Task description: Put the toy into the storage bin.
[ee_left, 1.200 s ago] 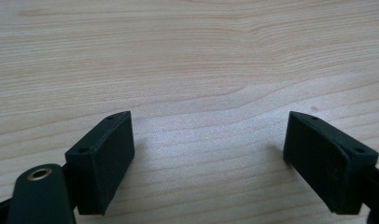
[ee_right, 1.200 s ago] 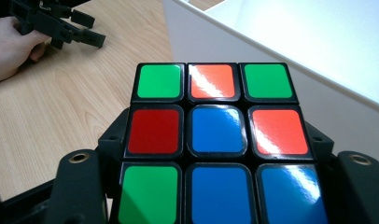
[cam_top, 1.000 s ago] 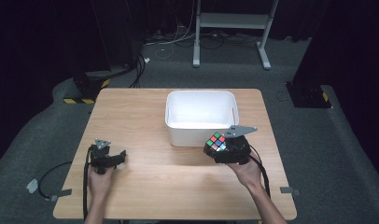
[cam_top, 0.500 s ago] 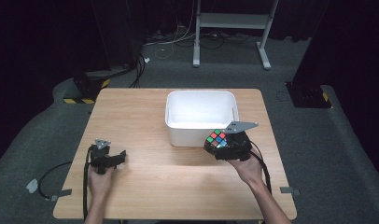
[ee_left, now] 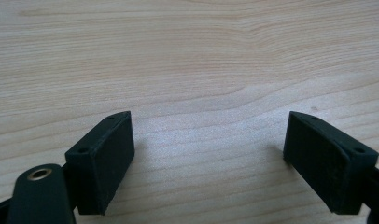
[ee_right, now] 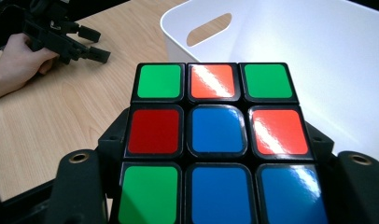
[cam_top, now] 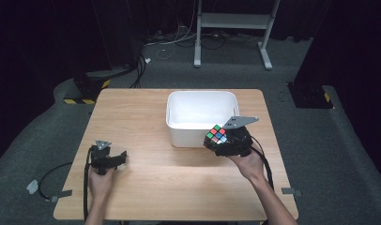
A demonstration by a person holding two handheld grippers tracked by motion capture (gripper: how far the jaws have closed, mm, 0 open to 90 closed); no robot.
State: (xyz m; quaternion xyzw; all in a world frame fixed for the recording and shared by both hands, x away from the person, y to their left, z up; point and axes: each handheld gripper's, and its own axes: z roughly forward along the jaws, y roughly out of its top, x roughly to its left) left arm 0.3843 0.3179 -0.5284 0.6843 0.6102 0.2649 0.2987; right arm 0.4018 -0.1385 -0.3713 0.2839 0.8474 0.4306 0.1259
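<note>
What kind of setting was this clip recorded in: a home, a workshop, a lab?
Most likely a lab or recording studio. A lone wooden table stands on grey carpet, ringed by black curtains, with loose cables and a white equipment stand behind it.

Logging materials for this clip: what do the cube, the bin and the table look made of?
Cube: glossy plastic, glare streaks on its tiles.
Bin: smooth white plastic, apparently moulded with a handle slot.
Table: pale wood or wood-look laminate, visible grain, matte.
</note>
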